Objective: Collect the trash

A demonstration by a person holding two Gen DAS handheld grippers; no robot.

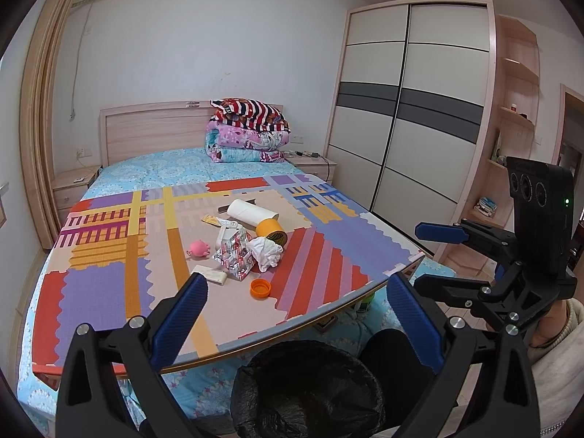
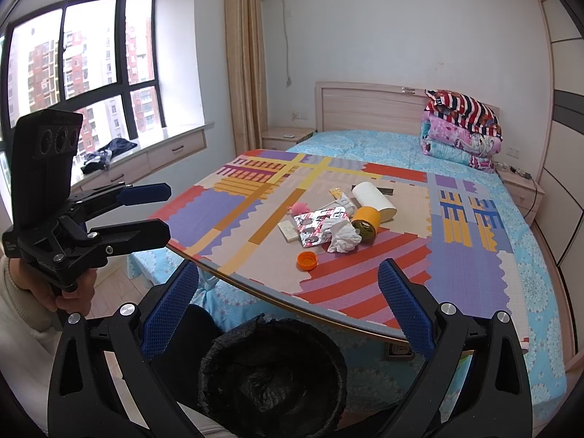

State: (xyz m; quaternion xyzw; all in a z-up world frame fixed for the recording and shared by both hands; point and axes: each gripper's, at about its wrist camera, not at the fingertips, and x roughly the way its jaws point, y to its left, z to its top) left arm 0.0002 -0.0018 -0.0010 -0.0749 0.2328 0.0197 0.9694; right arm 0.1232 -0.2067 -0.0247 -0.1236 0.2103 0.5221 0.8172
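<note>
Both grippers hang released, jaws spread wide: the left gripper (image 1: 295, 314) and right gripper (image 2: 288, 303) grasp nothing. At frame centre on the patterned board (image 1: 109, 292) lie the crumpled tissue (image 1: 266, 253), orange bottle cap (image 1: 260, 288) and tape roll (image 1: 272, 232). The black-lined trash bin (image 1: 310, 390) sits at bottom centre.

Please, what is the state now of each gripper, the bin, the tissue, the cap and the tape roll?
left gripper: open, empty
right gripper: open, empty
bin: open, black liner
tissue: crumpled
orange cap: off, lying alone
tape roll: on its side
</note>
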